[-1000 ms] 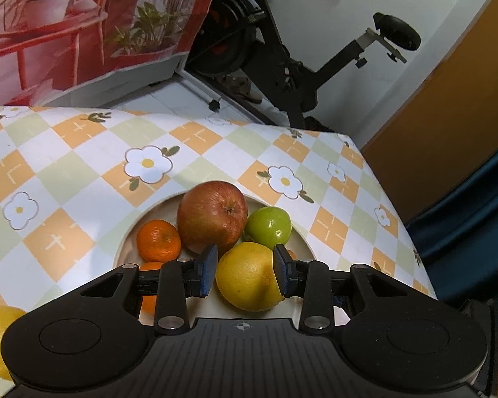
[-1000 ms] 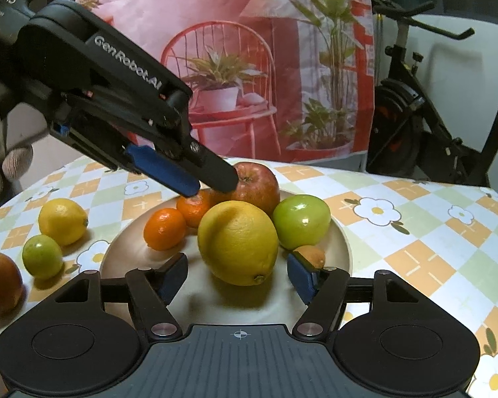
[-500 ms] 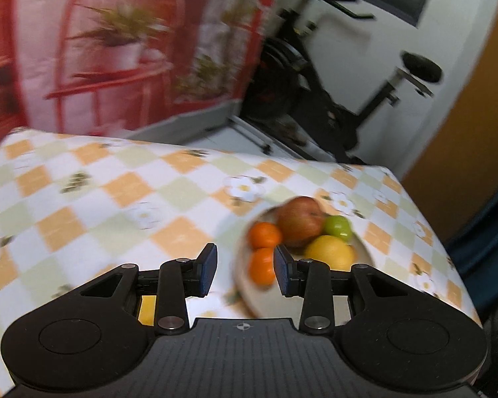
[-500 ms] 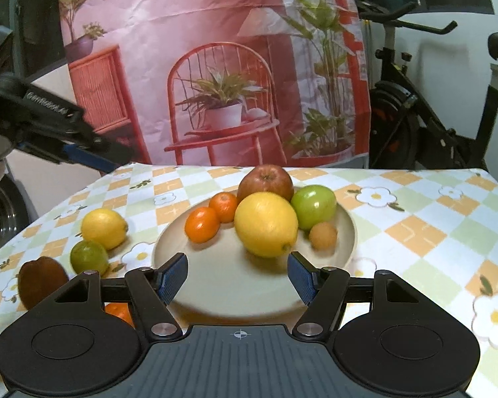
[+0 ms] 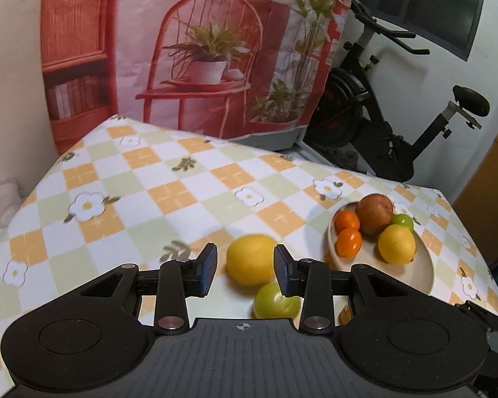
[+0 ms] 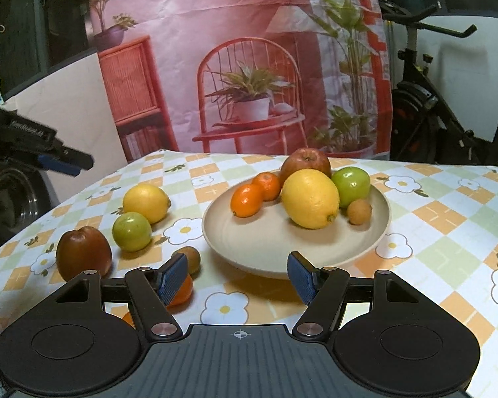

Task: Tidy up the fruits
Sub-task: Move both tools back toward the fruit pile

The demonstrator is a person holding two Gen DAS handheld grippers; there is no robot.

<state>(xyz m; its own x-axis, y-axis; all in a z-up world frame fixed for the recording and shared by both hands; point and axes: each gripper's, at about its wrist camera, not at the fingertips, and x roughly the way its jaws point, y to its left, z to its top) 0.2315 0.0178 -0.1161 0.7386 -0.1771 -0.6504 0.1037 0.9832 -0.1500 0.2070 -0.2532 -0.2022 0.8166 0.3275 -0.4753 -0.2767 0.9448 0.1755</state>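
Note:
A beige plate (image 6: 275, 248) holds a lemon (image 6: 310, 199), a red apple (image 6: 305, 161), a green apple (image 6: 352, 182), two small oranges (image 6: 247, 200) and a small brown fruit (image 6: 359, 211). Left of the plate on the table lie a second lemon (image 6: 146, 202), a green apple (image 6: 131, 231), a dark red apple (image 6: 83, 252), a small brown fruit (image 6: 192, 258) and an orange (image 6: 182, 293). My left gripper (image 5: 245, 270) is open and empty above the loose lemon (image 5: 250, 258) and green apple (image 5: 275, 301). My right gripper (image 6: 239, 277) is open and empty before the plate.
The table carries a checked flower cloth (image 6: 448, 219). An exercise bike (image 6: 448, 106) stands behind it on the right, and a printed backdrop (image 6: 249, 66) hangs behind. The table's left edge (image 6: 23, 232) is near the loose fruits. The left gripper also shows at far left (image 6: 63, 161).
My left gripper has let go of the lemon on the plate and swung left over the loose lemon and green apple. My right gripper has drawn back from the plate.

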